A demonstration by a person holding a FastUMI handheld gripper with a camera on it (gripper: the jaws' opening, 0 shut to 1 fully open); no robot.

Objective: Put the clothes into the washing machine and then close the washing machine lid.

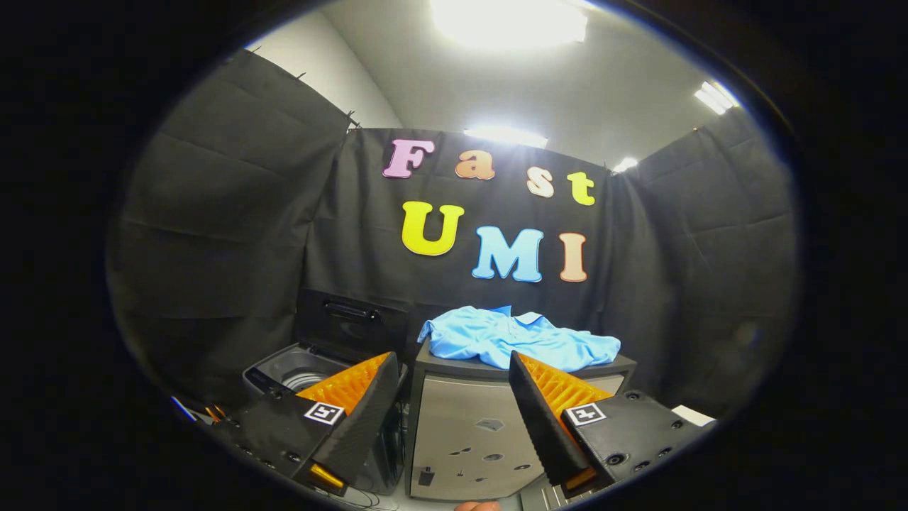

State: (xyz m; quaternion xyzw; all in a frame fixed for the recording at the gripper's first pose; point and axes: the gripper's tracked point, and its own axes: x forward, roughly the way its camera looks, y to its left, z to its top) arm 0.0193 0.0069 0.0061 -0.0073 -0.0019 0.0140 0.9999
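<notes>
We stand in a booth walled on three sides with black cloth (227, 213), hung in loose folds; above it runs a pale ceiling (511, 85) with bright light panels (507, 25), glaring too strongly for us to see their shape; below the back wall sits a grey cabinet (468, 426), its dark top serving as the tabletop (461, 367), its pale front marked with small dark spots that we cannot make out; the light blue shirt (514, 337) lies crumpled on that tabletop, collar toward the wall, beyond the tongs and apart from them; just beside the cabinet, on its left, stands the washing machine (284, 372), its dark lid (351, 326) raised upright against the back cloth and its drum open; we see part of the ribbed drum wall, but the left finger hides the machine's near side and front; the tongs (452, 387) are released, the two fingers spread wide with nothing between them, the cabinet's front showing through the gap; the right finger overlaps the shirt's near edge in our view, though we judge it nearer than the cloth; low between the fingers a sliver of a hand (477, 506) is cut off; some thin coloured items (195, 411) left of the machine are too small to tell.
</notes>
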